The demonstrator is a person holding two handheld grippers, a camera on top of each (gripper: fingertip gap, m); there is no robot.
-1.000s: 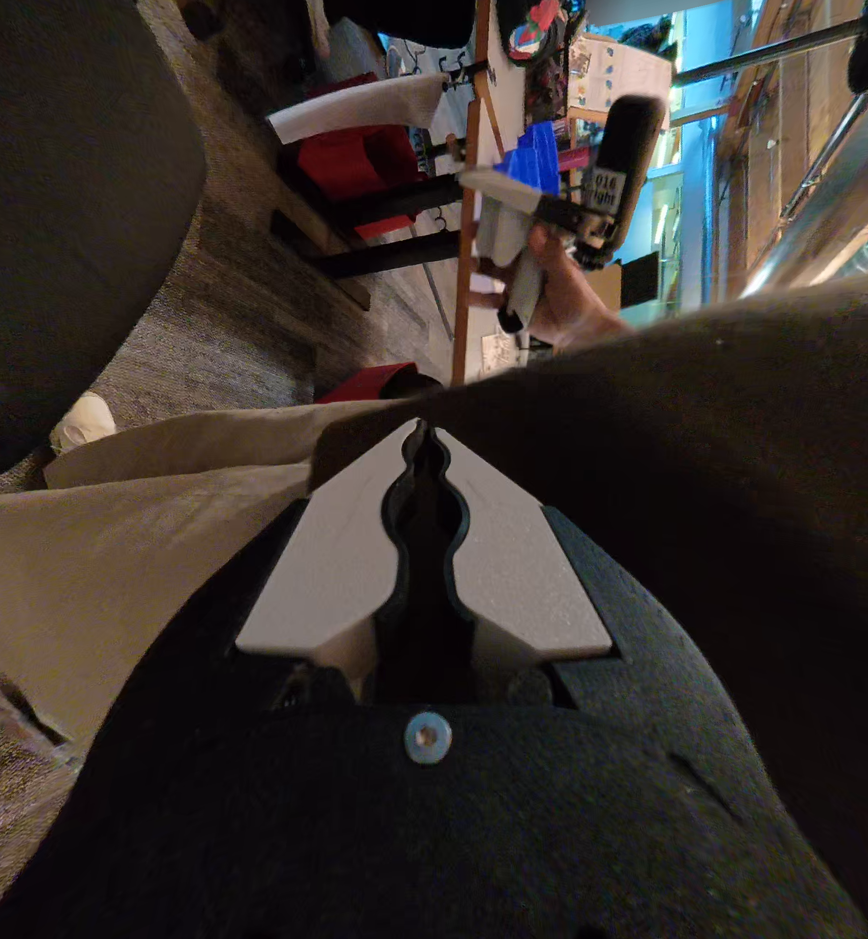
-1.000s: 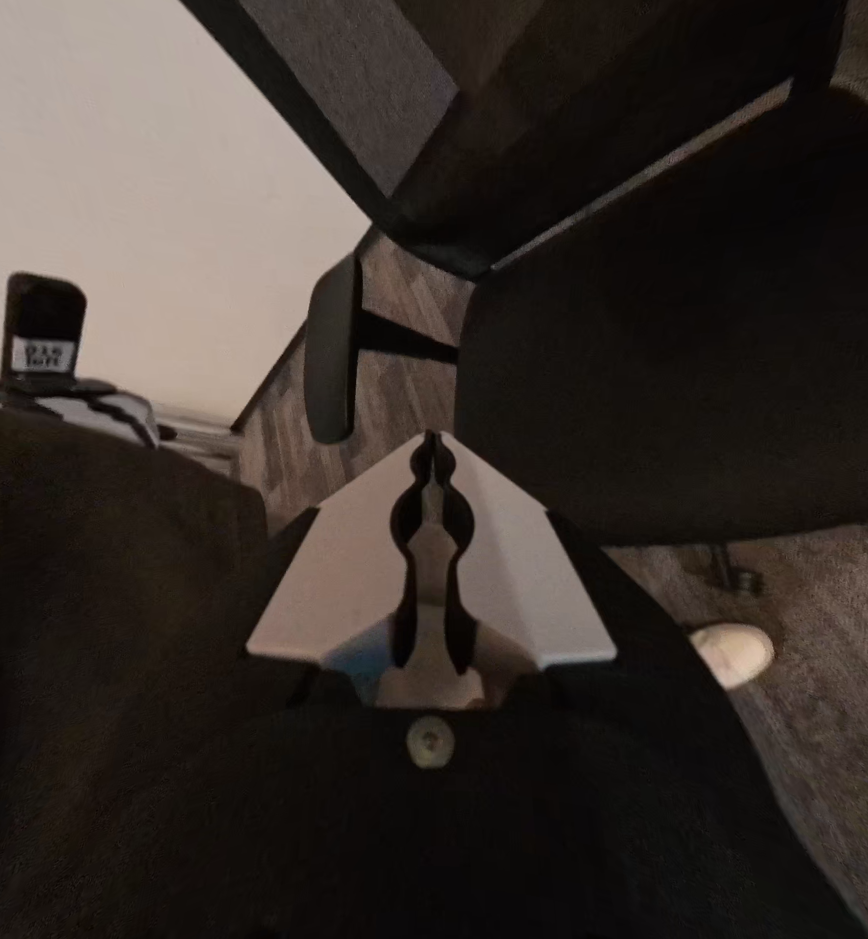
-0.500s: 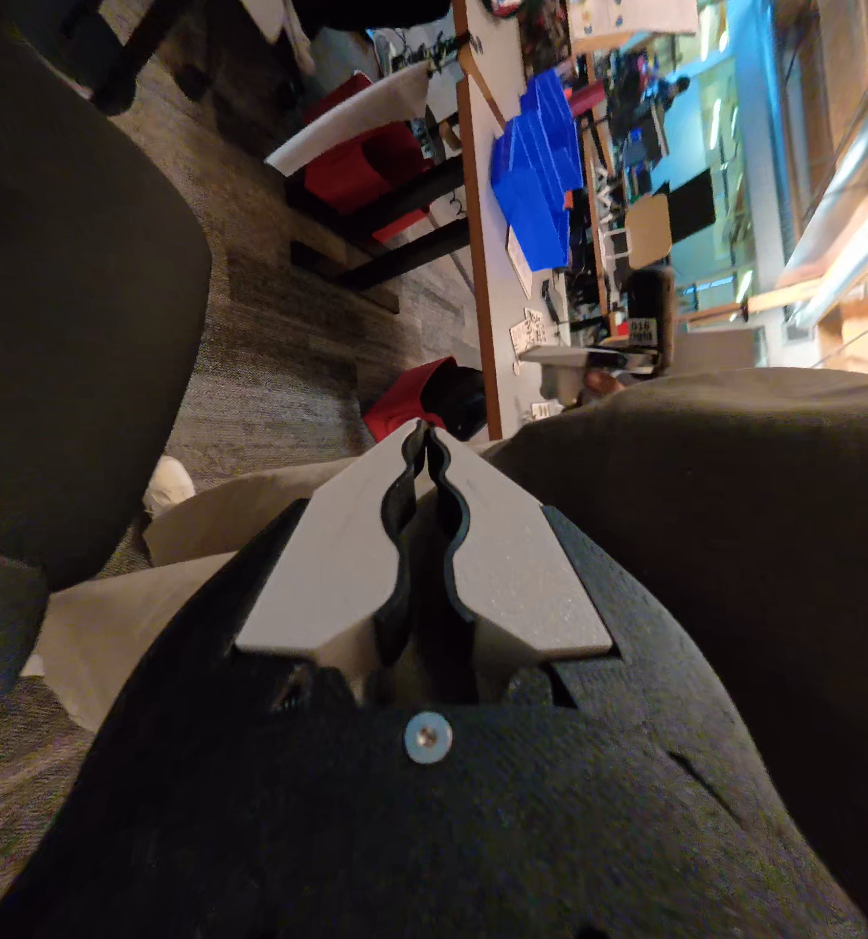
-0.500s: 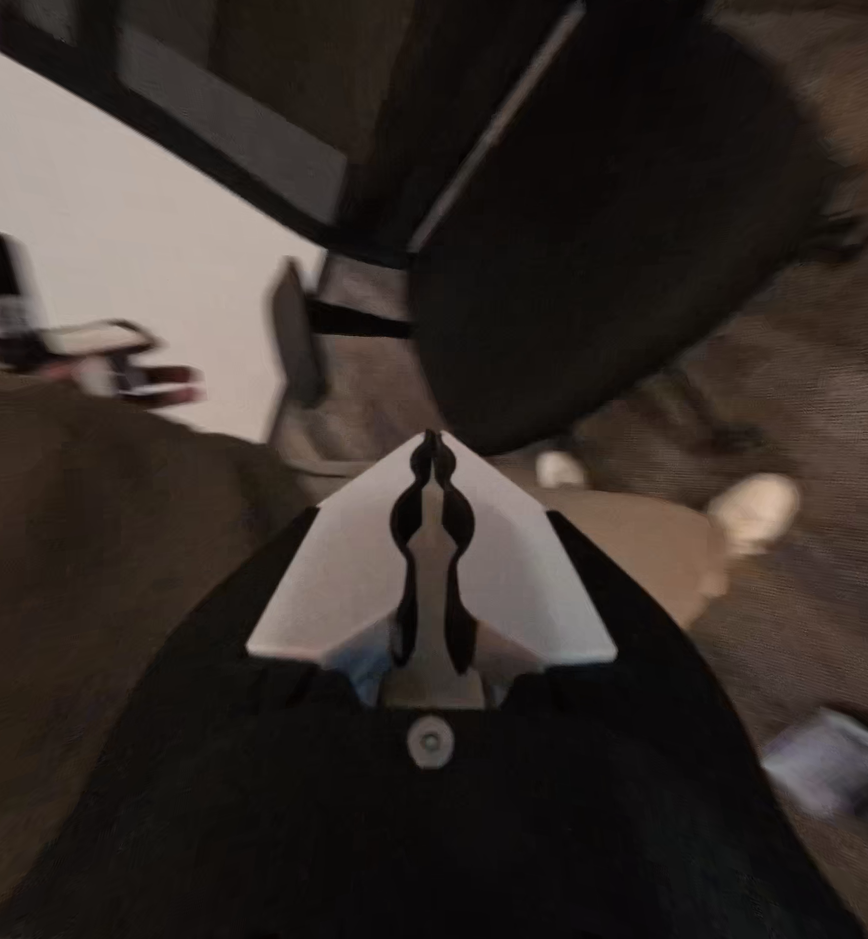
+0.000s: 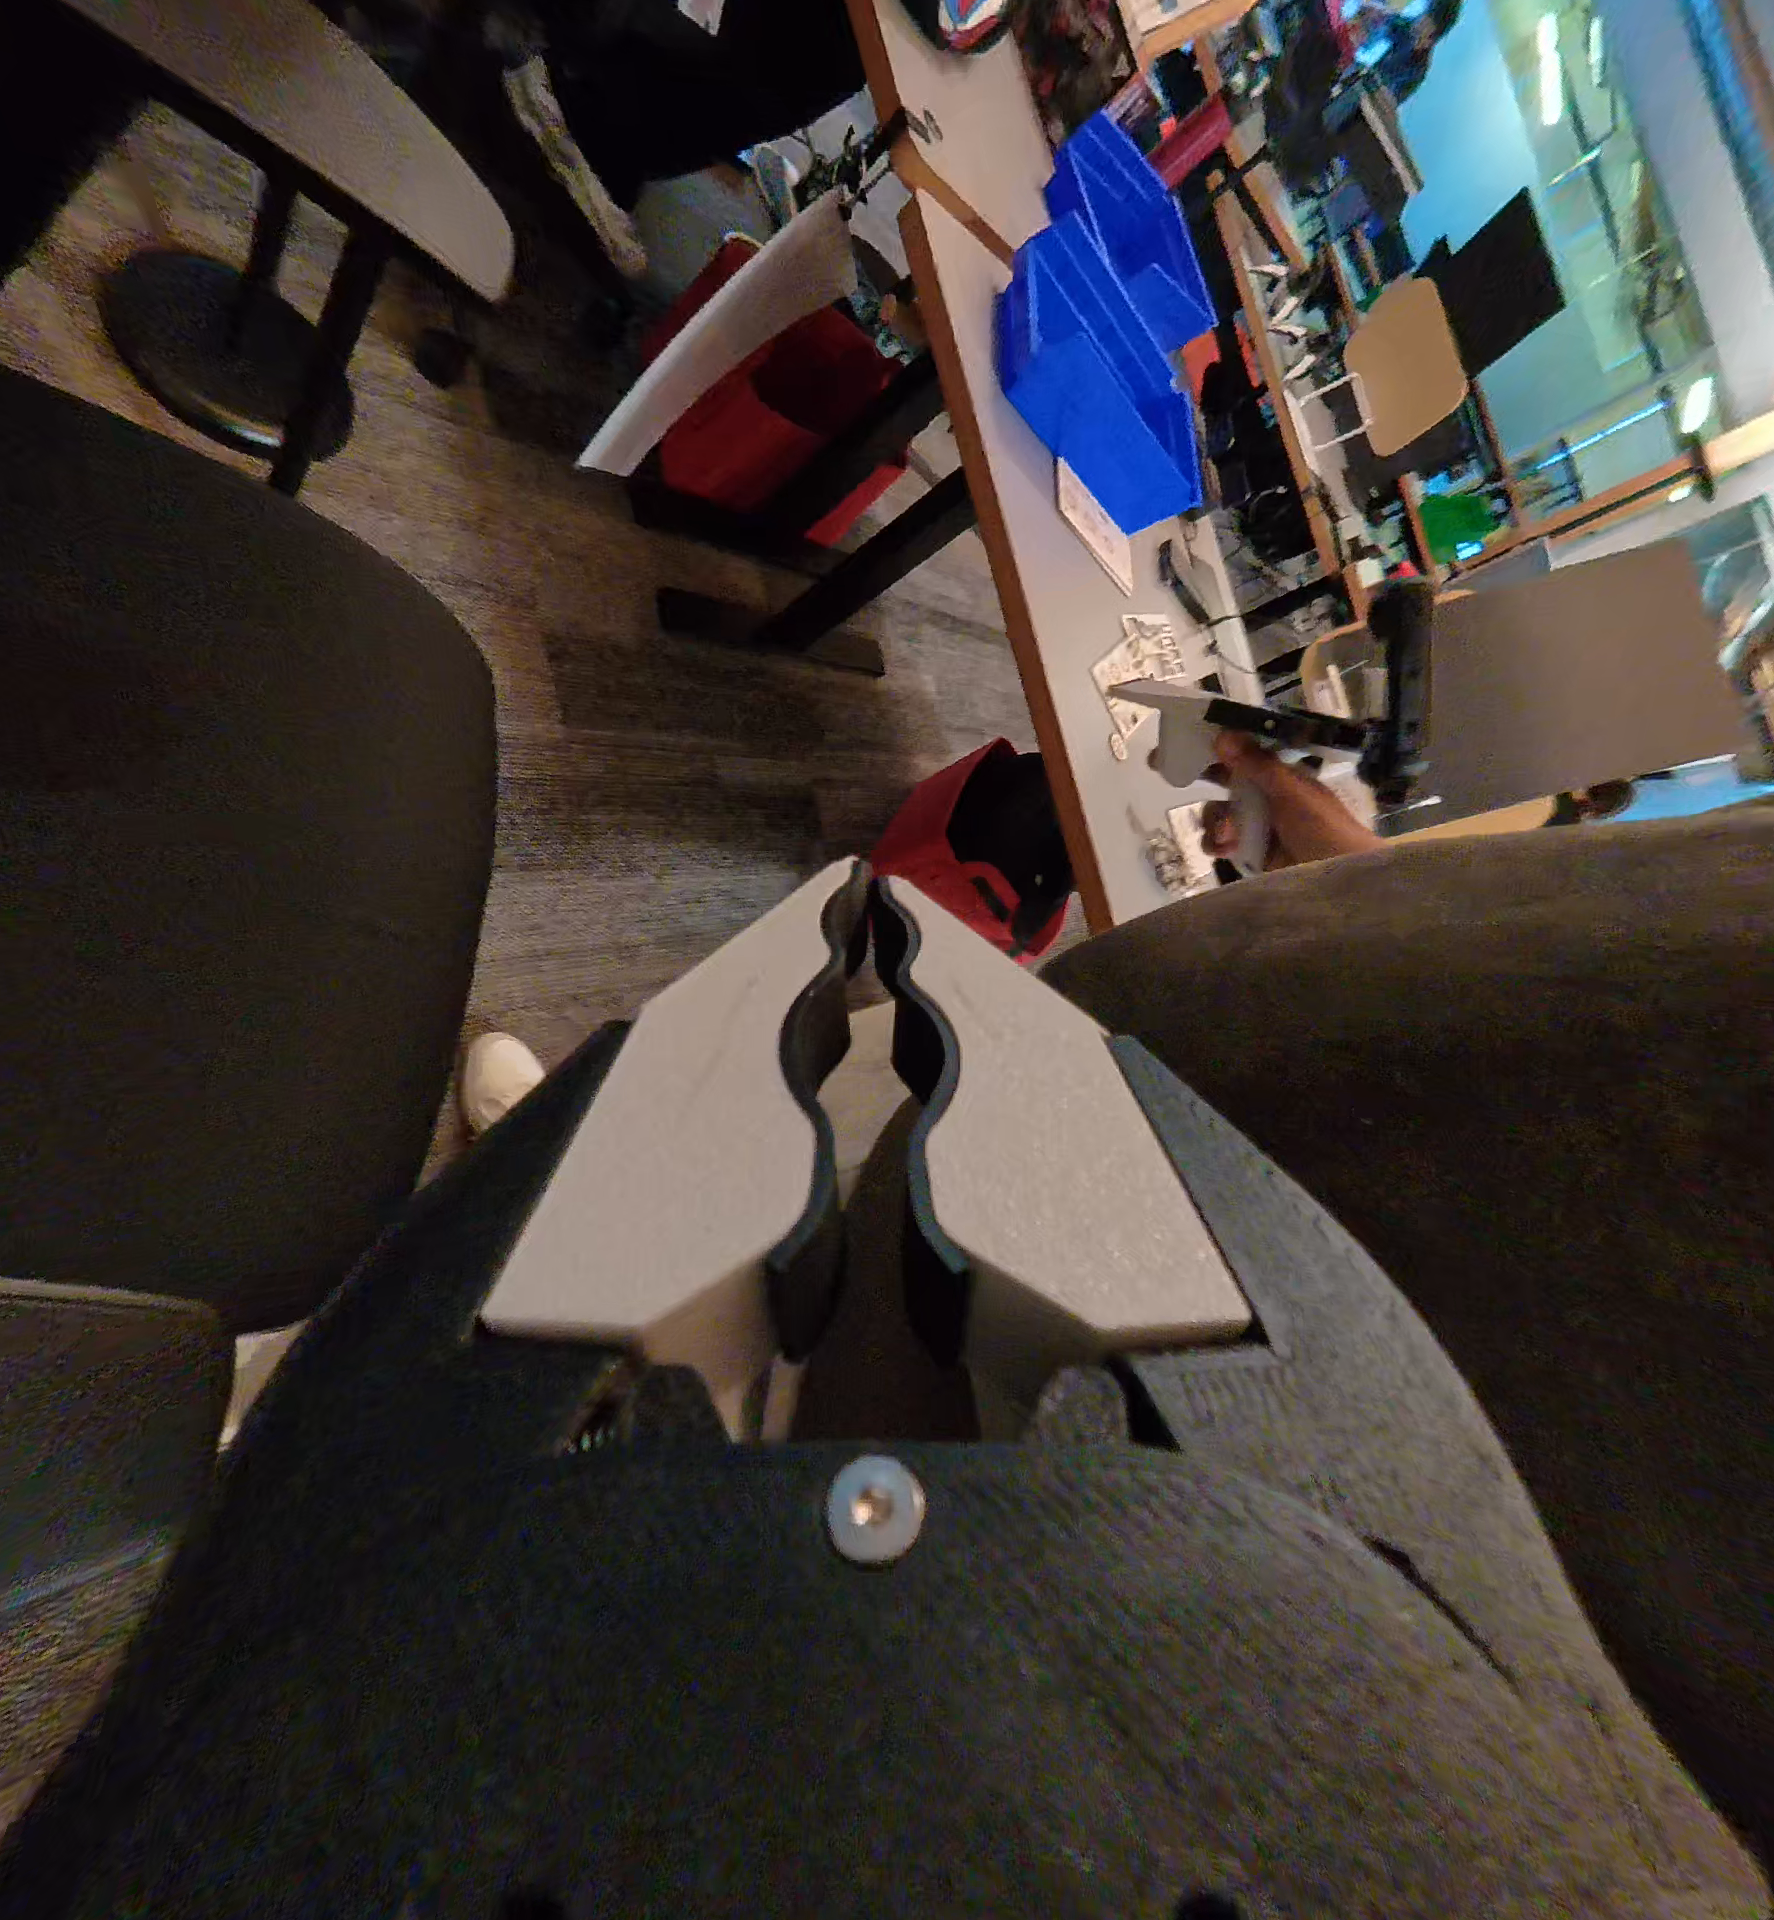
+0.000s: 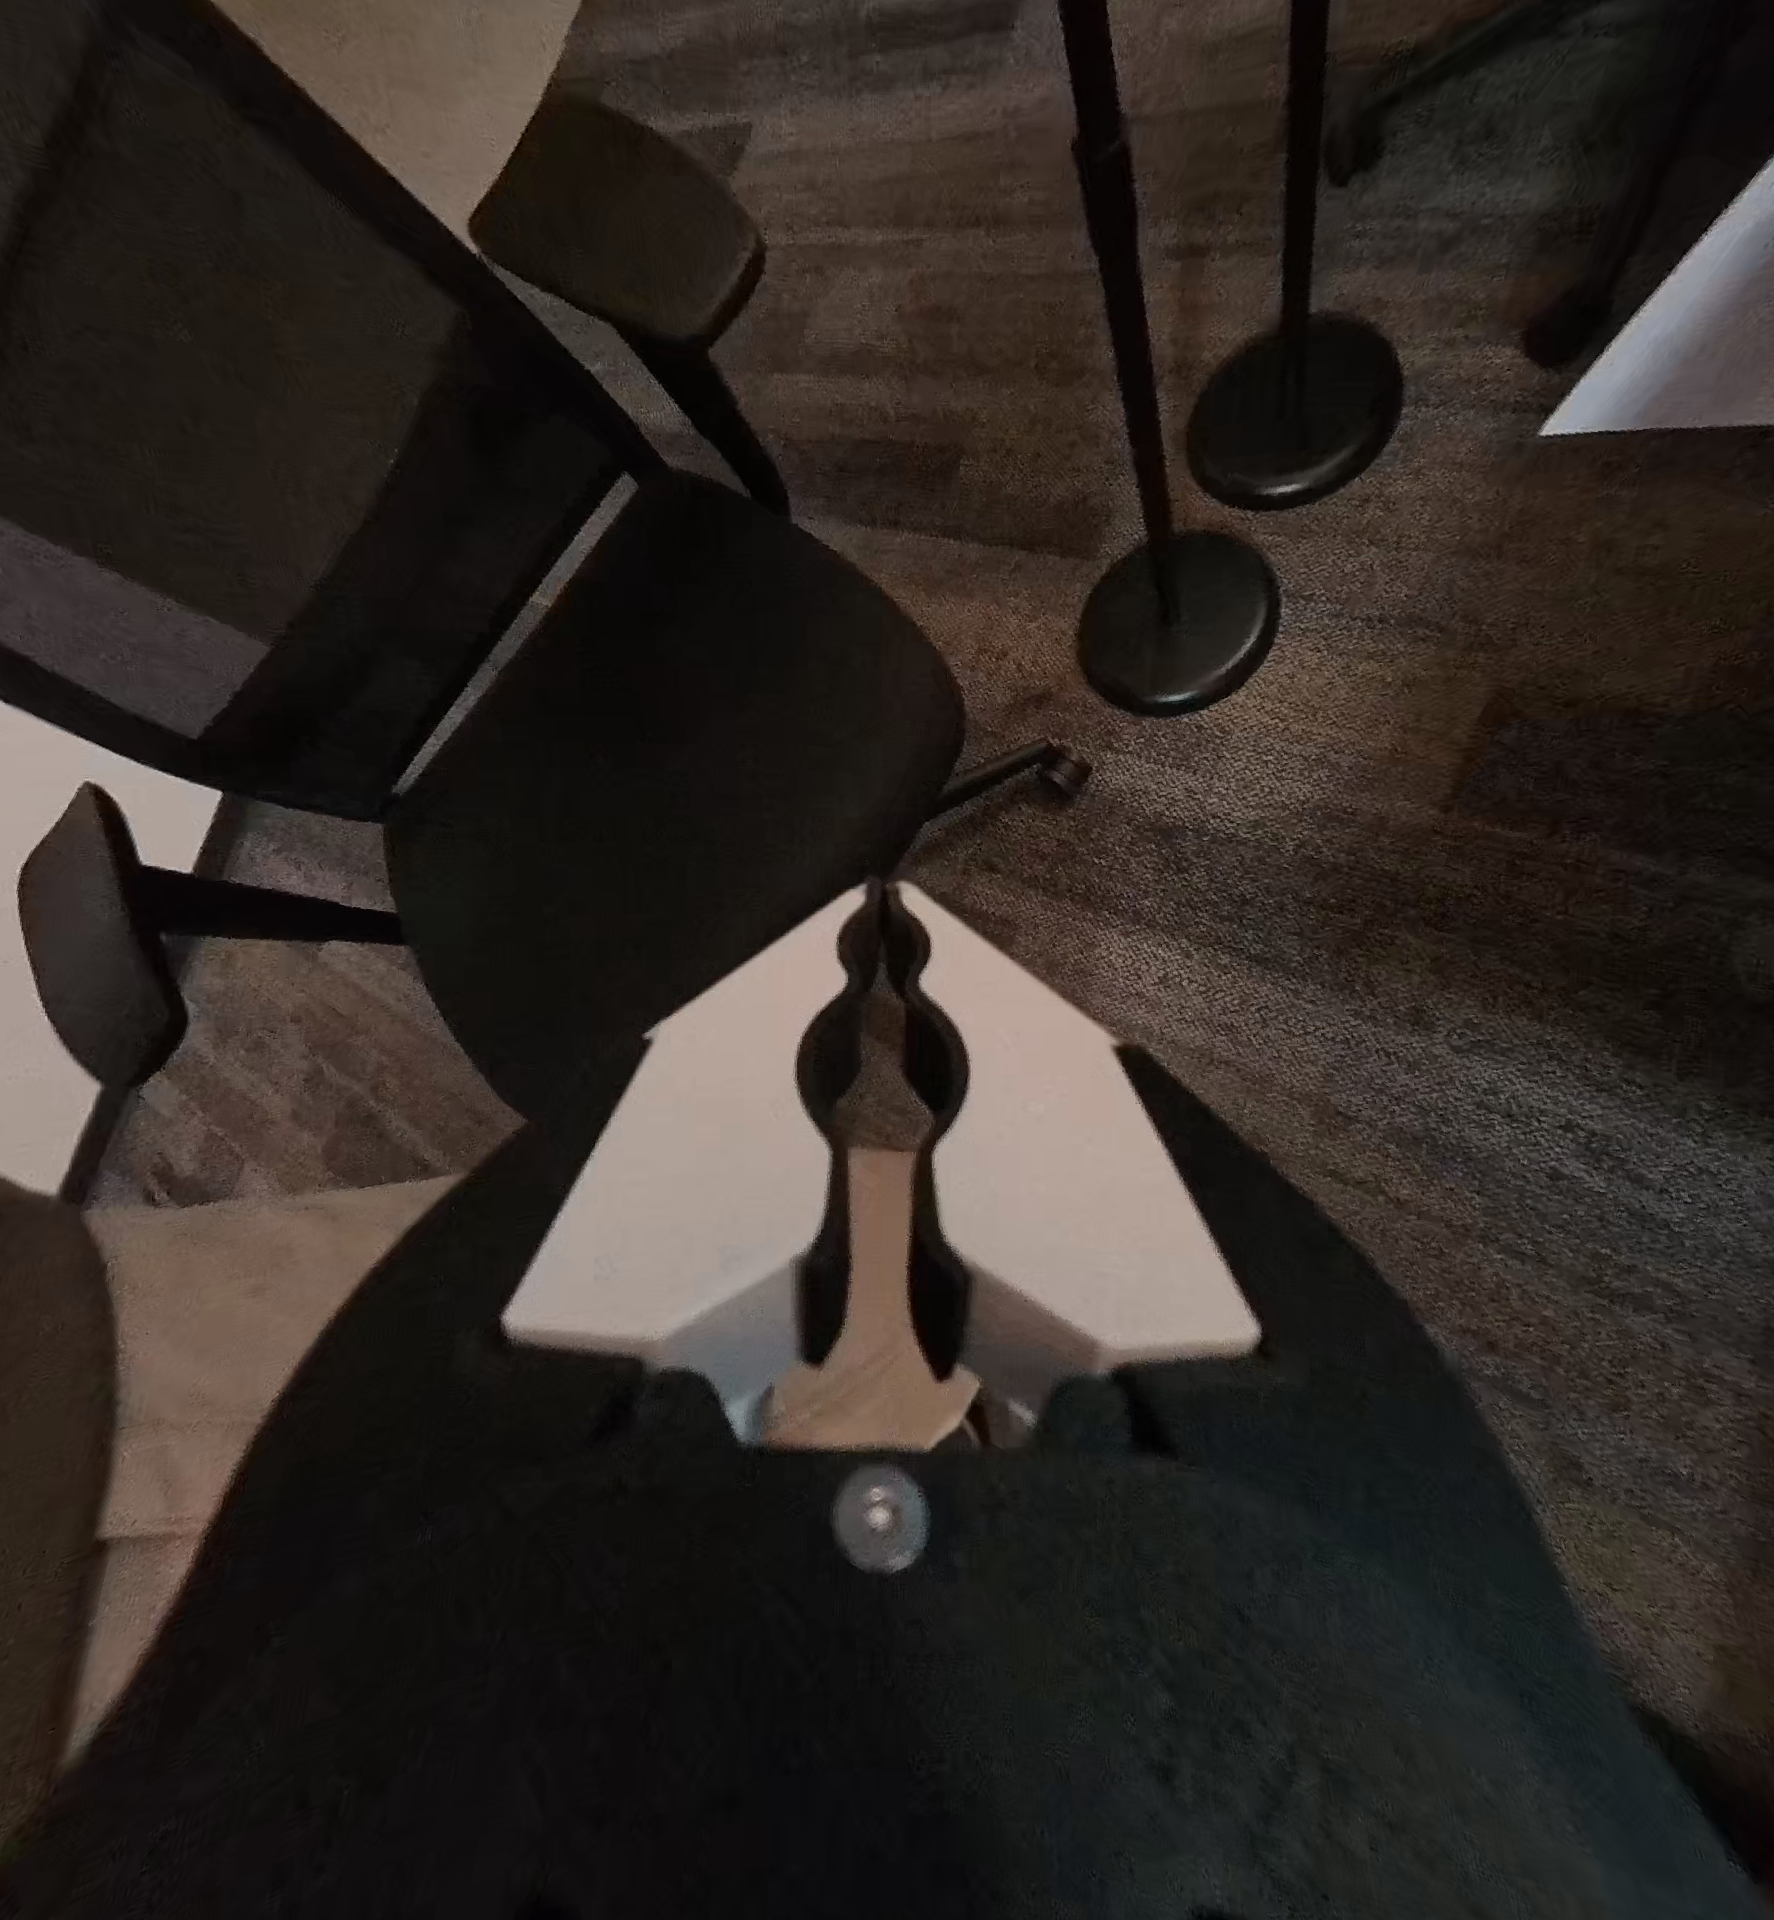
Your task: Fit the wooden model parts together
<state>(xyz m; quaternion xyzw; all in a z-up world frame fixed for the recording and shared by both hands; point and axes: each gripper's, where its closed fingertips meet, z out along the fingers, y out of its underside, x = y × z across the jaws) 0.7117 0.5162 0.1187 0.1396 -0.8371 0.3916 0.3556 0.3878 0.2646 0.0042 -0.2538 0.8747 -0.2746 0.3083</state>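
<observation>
No wooden model part is held by either tool. The likeliest candidates are small pale flat pieces on the white table, far ahead and to the right of the left gripper. They are too small to identify for certain.

The left gripper's 2 fingers meet at the tips with nothing between them. It points across the person's lap towards a red bag under the table edge. The right gripper is likewise pinched together and empty, aimed down at the carpet, with a dark chair just beyond its tips to the left and 2 round stand bases farther ahead. In the left wrist view the same tool shows over the table, held by a hand close to the pale pieces.

The step in hand looks like reaching for the parts. Both tools should first be brought level over the table, then spread before descending, and each should take 1 piece by its flat faces, away from any slot or tab.

Blue bins stand farther along the table. Printed sheets lie near them, but no brand or writing is legible.
</observation>
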